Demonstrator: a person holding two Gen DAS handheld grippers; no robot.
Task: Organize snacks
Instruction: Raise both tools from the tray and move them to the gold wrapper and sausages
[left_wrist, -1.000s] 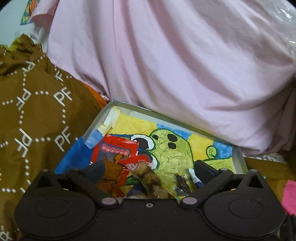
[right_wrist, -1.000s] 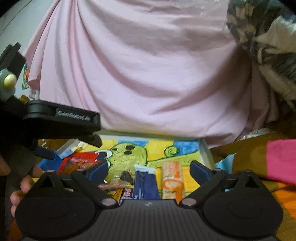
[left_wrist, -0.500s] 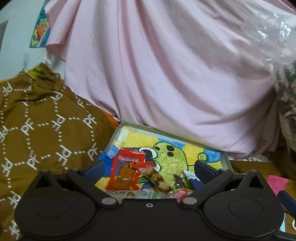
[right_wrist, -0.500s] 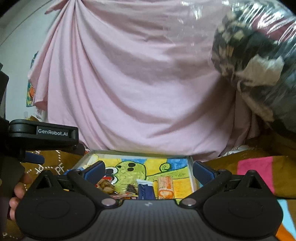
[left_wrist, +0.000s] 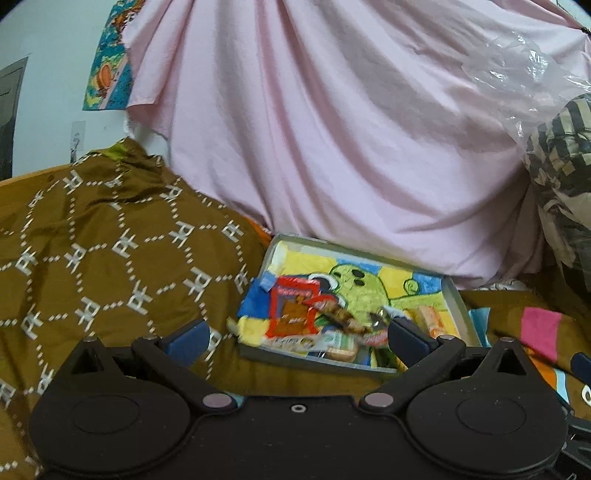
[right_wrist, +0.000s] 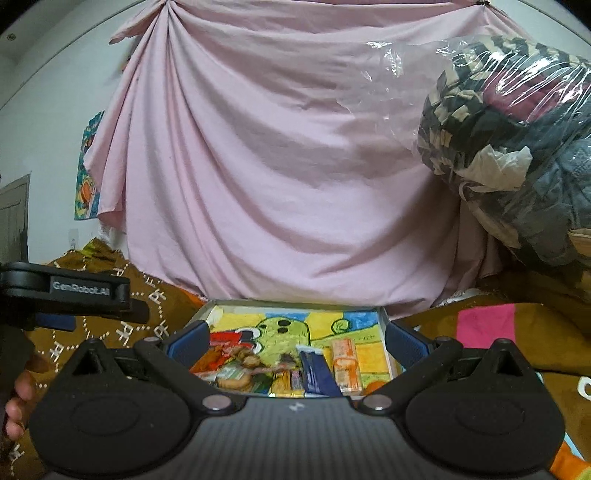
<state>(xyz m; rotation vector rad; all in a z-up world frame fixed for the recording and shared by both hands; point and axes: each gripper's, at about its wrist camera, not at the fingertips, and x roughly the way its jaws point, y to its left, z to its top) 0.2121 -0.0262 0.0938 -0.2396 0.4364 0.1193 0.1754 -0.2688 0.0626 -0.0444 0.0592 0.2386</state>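
Hovering with fingers spread wide and gripping nothing, the left gripper (left_wrist: 295, 334) and right gripper (right_wrist: 295, 338) face a shallow tray (left_wrist: 456, 306) lying on a brown patterned blanket (left_wrist: 110, 251) below a pink sheet (right_wrist: 277, 166). Snack packets crowd the tray's near edge: a red packet (left_wrist: 293, 312) toward its left side, a blue packet (right_wrist: 314, 369) and an orange bar (right_wrist: 345, 363) toward its right. Gathered in one tray, the snacks appear largely sorted, which would explain both tools standing clear.

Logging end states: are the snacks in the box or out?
In. The snacks lie inside the open box; both grippers are open and hold nothing.
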